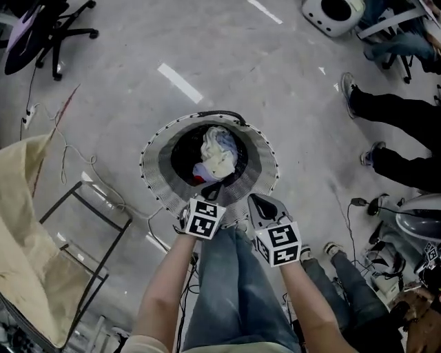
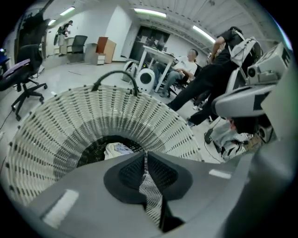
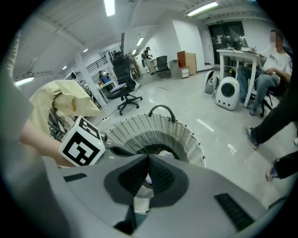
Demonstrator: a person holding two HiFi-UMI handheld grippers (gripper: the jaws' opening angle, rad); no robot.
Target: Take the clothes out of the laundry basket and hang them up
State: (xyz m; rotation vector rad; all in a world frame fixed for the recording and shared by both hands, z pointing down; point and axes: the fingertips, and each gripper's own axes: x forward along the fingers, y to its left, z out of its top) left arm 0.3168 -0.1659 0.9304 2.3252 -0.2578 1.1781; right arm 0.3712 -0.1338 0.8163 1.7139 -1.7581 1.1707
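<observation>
A round white slatted laundry basket (image 1: pixel 265 160) with a black handle stands on the grey floor. In its dark bottom lies a bundle of white and pale blue clothes (image 1: pixel 218 153), also seen as clothes (image 2: pixel 117 149) past the left jaws. My left gripper (image 1: pixel 211 190) hangs over the basket's near rim, shut and empty. My right gripper (image 1: pixel 256 201) is beside it at the near rim, also shut with nothing held. The right gripper view looks over the basket (image 3: pixel 186 132) with the left gripper's marker cube (image 3: pixel 81 142) at its left.
A metal rack with cream cloth (image 1: pixel 31 227) stands at the left. Office chair (image 1: pixel 48 27) at far left. Seated people's legs (image 1: pixel 396 134) and cables (image 1: pixel 375 207) fill the right side. A white round appliance (image 1: pixel 334 14) sits at the top right.
</observation>
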